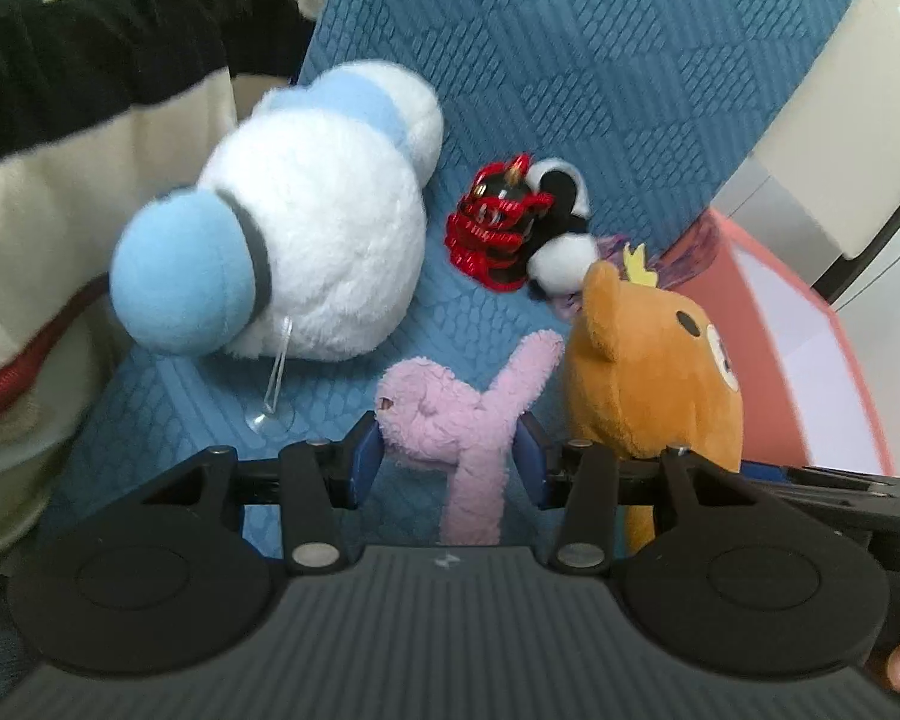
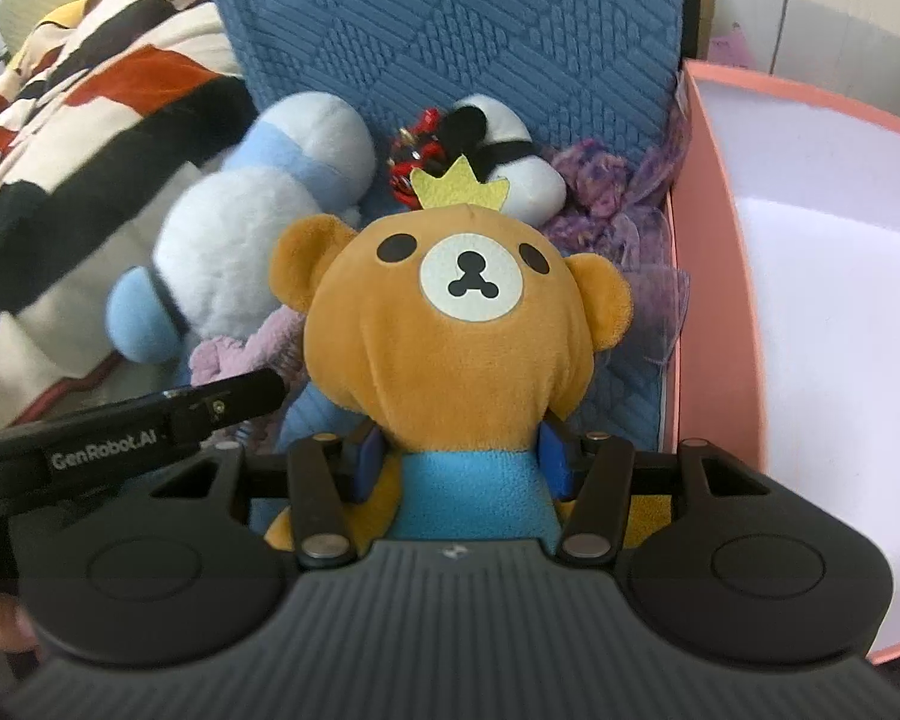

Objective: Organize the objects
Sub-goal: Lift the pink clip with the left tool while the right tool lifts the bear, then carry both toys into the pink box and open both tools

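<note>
My left claw (image 1: 450, 456) is clamped on a pink plush rabbit (image 1: 468, 414), its blue pads pressing the soft body from both sides, one long ear sticking up toward the orange bear (image 1: 648, 372). My right claw (image 2: 459, 459) grips that same bear (image 2: 450, 324) at the neck, just above its blue shirt, face up with a yellow crown at the top of its head.

Only the left wrist view shows the red and black toy (image 1: 498, 228) clearly, lying against a small black-and-white plush (image 1: 561, 240) on the blue quilted cushion (image 1: 570, 60). Only the right wrist view shows the inside of the pink box (image 2: 714, 276), white and open, just right of the bear, with purple frilly fabric (image 2: 606, 192) bunched at its wall.

The big white and blue plush (image 1: 294, 222) lies left of both claws, beside a striped blanket (image 1: 78, 90). My claws sit close together, the left one's body crossing the right view's lower left.
</note>
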Demonstrator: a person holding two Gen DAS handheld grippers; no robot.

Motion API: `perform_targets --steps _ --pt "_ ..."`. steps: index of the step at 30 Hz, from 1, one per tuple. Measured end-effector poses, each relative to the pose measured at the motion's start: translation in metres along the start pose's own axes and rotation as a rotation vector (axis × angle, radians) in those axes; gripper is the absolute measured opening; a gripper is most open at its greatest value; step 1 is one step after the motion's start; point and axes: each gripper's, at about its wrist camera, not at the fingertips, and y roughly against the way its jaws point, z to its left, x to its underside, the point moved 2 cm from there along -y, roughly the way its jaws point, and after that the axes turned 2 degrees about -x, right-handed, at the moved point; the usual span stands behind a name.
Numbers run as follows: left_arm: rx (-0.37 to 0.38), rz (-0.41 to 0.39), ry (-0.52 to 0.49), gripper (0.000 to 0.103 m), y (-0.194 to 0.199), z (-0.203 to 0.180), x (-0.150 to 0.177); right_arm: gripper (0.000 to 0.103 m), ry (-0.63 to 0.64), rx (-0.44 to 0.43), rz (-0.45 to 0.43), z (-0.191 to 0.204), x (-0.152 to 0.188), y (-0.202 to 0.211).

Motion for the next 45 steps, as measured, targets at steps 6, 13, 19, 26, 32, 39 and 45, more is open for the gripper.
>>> perform_targets --steps 6,13,19,26,32,39,45 --pt "0.030 -0.014 0.016 0.053 0.030 -0.008 -0.015 0.055 0.000 -0.037 0.003 0.000 -0.021 0.031" --pt "0.073 0.004 0.014 0.053 0.047 -0.036 -0.037 0.055 0.027 -0.032 -0.042 -0.004 -0.046 0.074" --pt "0.125 0.022 -0.004 0.051 0.060 -0.077 -0.059 0.055 0.003 -0.021 -0.088 -0.029 -0.064 0.106" --pt "0.173 0.004 -0.080 0.051 0.068 -0.141 -0.076 0.055 -0.015 0.043 -0.143 -0.071 -0.072 0.139" --pt "0.215 0.005 -0.132 0.050 0.061 -0.201 -0.078 0.055 -0.053 0.104 -0.181 -0.114 -0.070 0.162" --pt "0.227 0.036 -0.184 0.050 0.031 -0.261 -0.068 0.055 -0.095 0.167 -0.191 -0.171 -0.056 0.164" --pt "0.208 0.103 -0.166 0.050 -0.014 -0.290 -0.059 0.055 -0.158 0.195 -0.167 -0.224 -0.042 0.142"
